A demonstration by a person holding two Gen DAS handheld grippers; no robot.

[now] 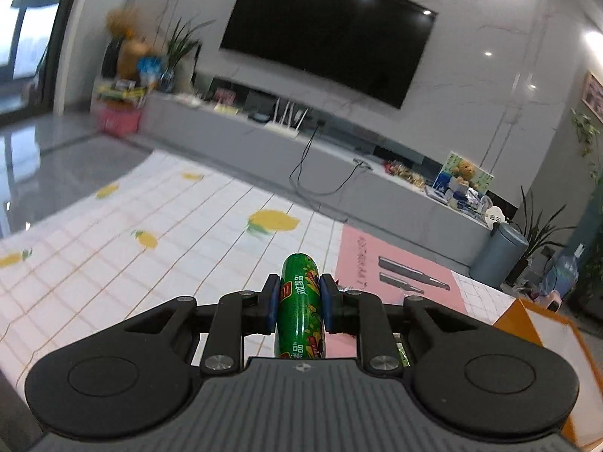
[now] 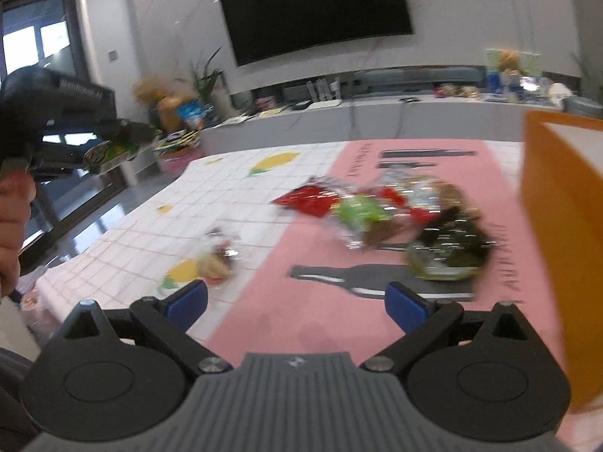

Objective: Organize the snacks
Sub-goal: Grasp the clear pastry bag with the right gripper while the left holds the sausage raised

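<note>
Left tongs (image 1: 299, 301) pinch a green snack tube (image 1: 300, 312) above the table (image 1: 113, 248). Right tongs (image 2: 296, 301) gape empty; snack pile (image 2: 395, 222) beside orange box (image 2: 557, 203) remains unsorted.

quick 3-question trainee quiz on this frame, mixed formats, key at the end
1. True or false: the left gripper is shut on the green snack pack.
2. Multiple choice: the right gripper is (A) shut on a red packet, (B) open and holding nothing, (C) out of view.
3. Fill in: the snack pile lies mostly on the ____ mat, with the orange box to its right.

Key: 1 true; 2 B; 3 pink.
</note>
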